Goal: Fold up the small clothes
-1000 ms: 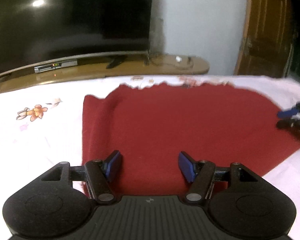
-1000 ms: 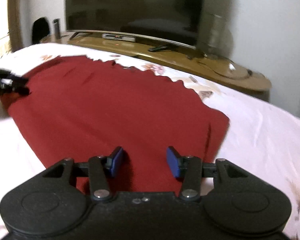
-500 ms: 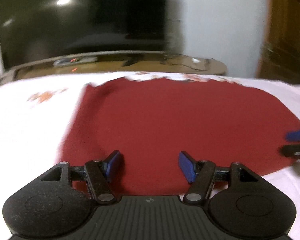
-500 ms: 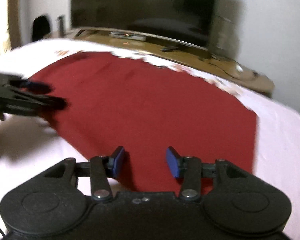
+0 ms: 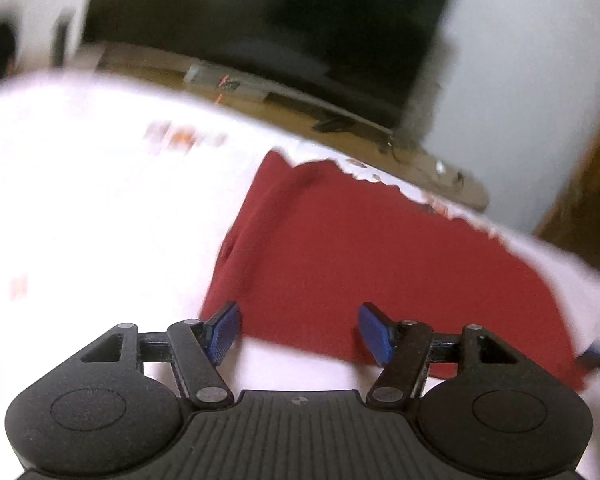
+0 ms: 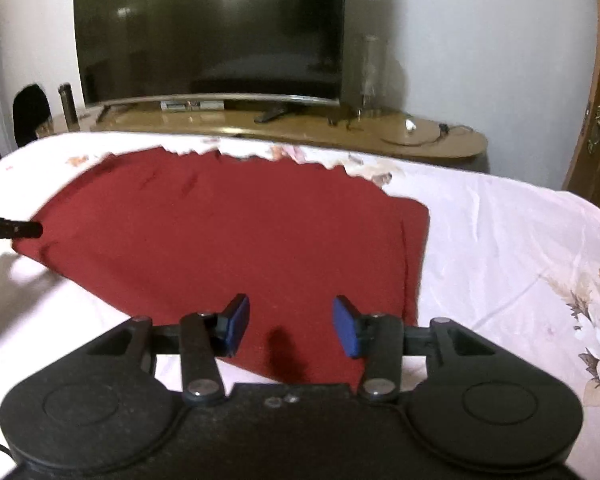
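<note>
- Left wrist view: the left gripper [image 5: 298, 334] hangs with jaws spread wide and empty over the near left corner of the red cloth [image 5: 380, 264], which fills the centre and right of this blurred frame, flat on the sheet [image 5: 100, 200]. I'd settle first, then close on the hem only, not the sheet.
- Right wrist view: the right gripper [image 6: 291, 326] is also parted and holds nothing, low at centre over the cloth's near right edge. Both pinches look best made level and together.

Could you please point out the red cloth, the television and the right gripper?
red cloth [image 6: 228, 232], right wrist view, middle of the fabric.
television [image 6: 208, 28], right wrist view, screen centre.
right gripper [image 6: 290, 326], right wrist view, midway between its fingertips.
</note>
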Motion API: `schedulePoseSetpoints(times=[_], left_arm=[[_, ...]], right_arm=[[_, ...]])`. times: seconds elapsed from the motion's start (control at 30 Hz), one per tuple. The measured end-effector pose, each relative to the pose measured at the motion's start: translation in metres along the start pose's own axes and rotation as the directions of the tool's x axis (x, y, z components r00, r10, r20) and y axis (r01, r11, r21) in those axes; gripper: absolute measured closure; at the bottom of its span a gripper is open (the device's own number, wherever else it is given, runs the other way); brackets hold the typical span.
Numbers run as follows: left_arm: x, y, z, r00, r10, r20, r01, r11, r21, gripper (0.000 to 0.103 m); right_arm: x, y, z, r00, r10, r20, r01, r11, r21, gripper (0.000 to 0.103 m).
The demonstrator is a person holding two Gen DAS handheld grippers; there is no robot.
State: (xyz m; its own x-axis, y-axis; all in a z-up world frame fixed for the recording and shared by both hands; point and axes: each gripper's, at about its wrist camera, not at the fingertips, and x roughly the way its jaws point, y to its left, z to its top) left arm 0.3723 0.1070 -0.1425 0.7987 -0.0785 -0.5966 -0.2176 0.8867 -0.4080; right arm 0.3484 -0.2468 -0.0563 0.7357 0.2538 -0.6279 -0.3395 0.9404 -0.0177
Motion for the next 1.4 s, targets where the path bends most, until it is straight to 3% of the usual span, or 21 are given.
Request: schedulePoseSetpoints(times=[0.07, 0.1, 0.2, 0.33, 0.5, 0.53, 0.57, 0.6, 0.67, 0.73, 0.8, 0.97, 1.07, 1.23, 1.4], left_arm=[[0.003, 0.024, -0.009, 0.997, -0.068, -0.045, 0.058, 0.979, -0.195, 0.038], [0.003, 0.033, -0.014, 0.995, -0.094, -0.022, 0.085, 0.960, -0.267, 0.038], [0.013, 0.050, -0.016, 0.989, -0.145, 0.009, 0.137, 0.911, -0.388, 0.038], [0.035, 0.057, -0.010, 0.984, -0.173, 0.038, 0.173, 0.890, -0.423, 0.038], [0.053, 0.051, -0.005, 0.985, -0.158, 0.075, 0.175, 0.884, -0.433, 0.040], [0.057, 0.049, -0.005, 0.987, -0.146, 0.074, 0.164, 0.887, -0.432, 0.052], [0.059, 0.053, -0.003, 0.989, -0.128, 0.068, 0.145, 0.886, -0.440, 0.074], [0.064, 0.055, -0.004, 0.992, -0.112, 0.062, 0.128, 0.876, -0.465, 0.086], [0.070, 0.069, -0.009, 0.986, -0.147, 0.081, 0.167, 0.826, -0.539, 0.092], [0.068, 0.065, -0.008, 0.986, -0.149, 0.080, 0.168, 0.847, -0.505, 0.095], [0.064, 0.060, -0.007, 0.986, -0.142, 0.082, 0.164, 0.871, -0.463, 0.095], [0.063, 0.059, -0.002, 0.983, -0.156, 0.092, 0.181, 0.888, -0.423, 0.095], [0.062, 0.058, 0.004, 0.981, -0.168, 0.096, 0.192, 0.898, -0.395, 0.095], [0.052, 0.048, 0.019, 0.972, -0.191, 0.138, 0.227, 0.918, -0.324, 0.095], [0.031, -0.015, 0.058, 0.939, -0.289, 0.184, 0.305, 0.950, -0.068, 0.095]], right_arm=[[-0.009, 0.000, 0.000, 1.000, 0.015, 0.010, -0.016, 0.999, 0.038, 0.058], [-0.010, -0.001, 0.001, 1.000, 0.021, 0.010, -0.021, 0.998, 0.053, 0.058], [-0.010, 0.001, -0.001, 0.999, 0.033, 0.008, -0.034, 0.996, 0.077, 0.057], [-0.001, 0.006, -0.004, 0.999, 0.053, -0.008, -0.052, 0.993, 0.109, 0.057], [0.009, 0.009, 0.001, 0.997, 0.079, -0.008, -0.077, 0.981, 0.178, 0.058], [0.012, 0.009, 0.004, 0.996, 0.091, -0.007, -0.088, 0.976, 0.197, 0.059], [0.017, 0.010, 0.007, 0.995, 0.104, -0.004, -0.100, 0.971, 0.219, 0.064], [0.022, 0.010, 0.011, 0.993, 0.119, -0.001, -0.115, 0.965, 0.236, 0.067], [0.036, 0.013, 0.022, 0.990, 0.144, 0.000, -0.139, 0.957, 0.256, 0.084], [0.052, 0.021, 0.035, 0.986, 0.164, 0.000, -0.159, 0.957, 0.243, 0.094], [0.066, 0.033, 0.046, 0.985, 0.173, 0.003, -0.170, 0.963, 0.210, 0.094], [0.102, 0.059, 0.066, 0.982, 0.190, -0.011, -0.188, 0.974, 0.125, 0.094], [0.131, 0.067, 0.058, 0.980, 0.166, -0.111, -0.157, 0.984, 0.084, 0.099], [0.128, 0.065, 0.047, 0.984, 0.166, -0.059, -0.162, 0.984, 0.078, 0.099], [0.125, 0.064, 0.044, 0.985, 0.168, -0.046, -0.163, 0.982, 0.091, 0.100]])
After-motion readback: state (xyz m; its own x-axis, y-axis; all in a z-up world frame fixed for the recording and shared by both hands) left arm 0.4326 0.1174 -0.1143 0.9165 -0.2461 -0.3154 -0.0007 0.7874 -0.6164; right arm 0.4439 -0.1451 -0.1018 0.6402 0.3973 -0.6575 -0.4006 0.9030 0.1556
